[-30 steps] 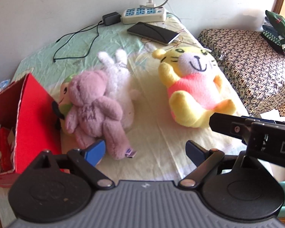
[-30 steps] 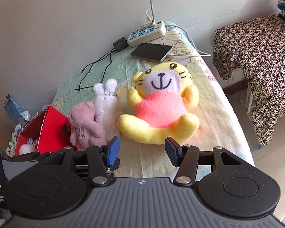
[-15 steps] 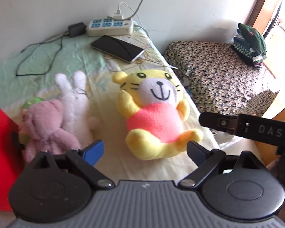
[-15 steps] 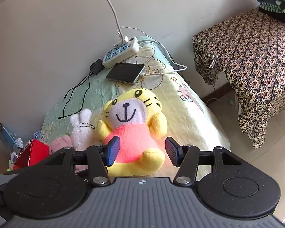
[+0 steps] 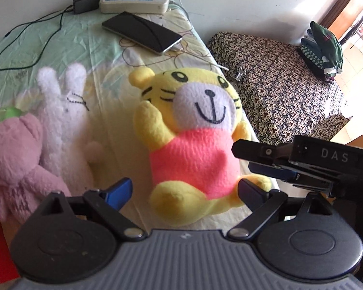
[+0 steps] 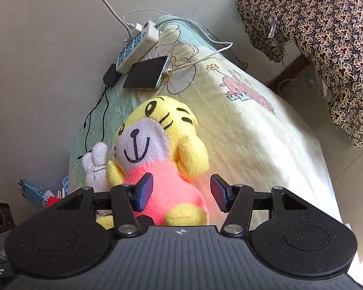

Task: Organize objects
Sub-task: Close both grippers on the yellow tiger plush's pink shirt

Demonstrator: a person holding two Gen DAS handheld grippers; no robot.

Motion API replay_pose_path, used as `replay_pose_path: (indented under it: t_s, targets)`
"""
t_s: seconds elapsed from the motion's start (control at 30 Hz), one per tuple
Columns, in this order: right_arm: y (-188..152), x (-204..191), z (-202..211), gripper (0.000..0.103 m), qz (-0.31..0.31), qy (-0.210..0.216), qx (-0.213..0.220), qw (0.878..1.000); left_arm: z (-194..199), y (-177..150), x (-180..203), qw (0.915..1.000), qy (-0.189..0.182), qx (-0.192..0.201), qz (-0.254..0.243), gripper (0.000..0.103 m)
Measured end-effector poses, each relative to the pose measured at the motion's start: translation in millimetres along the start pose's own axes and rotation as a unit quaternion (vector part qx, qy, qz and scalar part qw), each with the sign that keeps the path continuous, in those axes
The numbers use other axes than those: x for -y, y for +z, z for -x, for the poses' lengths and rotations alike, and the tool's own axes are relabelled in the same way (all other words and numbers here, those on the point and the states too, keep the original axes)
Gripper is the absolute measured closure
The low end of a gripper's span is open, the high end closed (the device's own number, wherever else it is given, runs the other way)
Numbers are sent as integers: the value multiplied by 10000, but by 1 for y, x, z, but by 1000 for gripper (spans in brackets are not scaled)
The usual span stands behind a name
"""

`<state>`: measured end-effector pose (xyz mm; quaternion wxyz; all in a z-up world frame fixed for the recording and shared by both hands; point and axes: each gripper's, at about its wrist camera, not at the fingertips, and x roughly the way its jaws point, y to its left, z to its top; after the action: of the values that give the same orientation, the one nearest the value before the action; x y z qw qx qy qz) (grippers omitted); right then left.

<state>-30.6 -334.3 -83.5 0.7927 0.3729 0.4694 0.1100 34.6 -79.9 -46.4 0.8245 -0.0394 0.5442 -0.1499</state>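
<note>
My right gripper (image 6: 180,192) spread wide around the yellow tiger toy (image 6: 162,149) at frame centre, my left gripper (image 5: 185,193) wide too, toy low between its fingers, white rabbit (image 5: 63,120) centre left, phone (image 5: 142,32) top.

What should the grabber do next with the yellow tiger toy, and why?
Probably ease the right gripper a little further forward and then close it. Its jaws are open on either side of the yellow tiger's pink belly, but the pads don't look pressed into the plush yet. The left gripper is open too and holds nothing.
</note>
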Motion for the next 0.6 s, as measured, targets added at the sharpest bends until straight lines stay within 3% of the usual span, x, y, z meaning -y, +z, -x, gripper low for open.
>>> replay_pose_path:
  t_s: [0.37,0.6]
  targets:
    - [6,-1,-37,48,-73,533,-477,9974,-25,11,-12,9998,-143,-147,48,9]
    - [5,-7,-36,63,114,741,-527,9958,-24,12,-13,9994,-335,-5,91,14]
